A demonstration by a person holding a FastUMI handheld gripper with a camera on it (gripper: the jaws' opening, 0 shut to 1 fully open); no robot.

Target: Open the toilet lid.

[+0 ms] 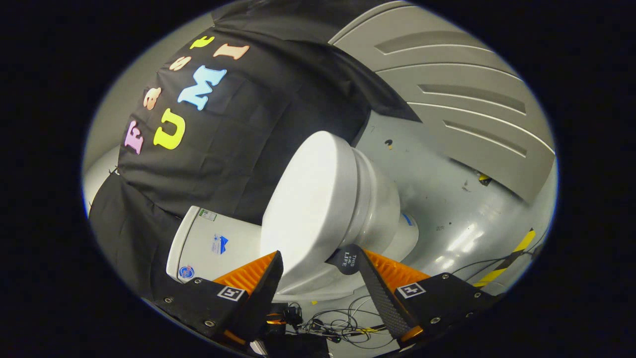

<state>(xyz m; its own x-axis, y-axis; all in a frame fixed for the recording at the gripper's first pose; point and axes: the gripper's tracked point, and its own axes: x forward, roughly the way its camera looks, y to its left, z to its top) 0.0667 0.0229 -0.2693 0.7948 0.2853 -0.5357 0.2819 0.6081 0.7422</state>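
While rolled hard to one side, so that floor (447,199) and wall (223,149) tilt steeply, looks along the fingers at a white toilet (348,199). Lid (303,199) down, closed flat over the seat, its broad smooth top facing the camera, front edge reaching in between the fingers. Gripper (318,266) spread wide, holding nothing; one finger (258,273) just beside the lid's near edge on the tank side, the other (382,278) beside the bowl; touching or not, cannot tell. Small dark tab (346,258) with pale print at the lid's front rim, right against the bowl-side finger. Bowl (382,209) stepping out beyond the lid, down to a base on the grey glossy floor. Tank (208,243) behind the lid, next to the tank-side finger, with a few small stickers on its side, backed against black cloth. Beyond the toilet, pale panels (462,104) with long recessed slots. Yellow-and-black striped tape (507,261) on the floor past the bowl-side finger. Tangle of thin dark cables (343,325) low between the fingers' bases.
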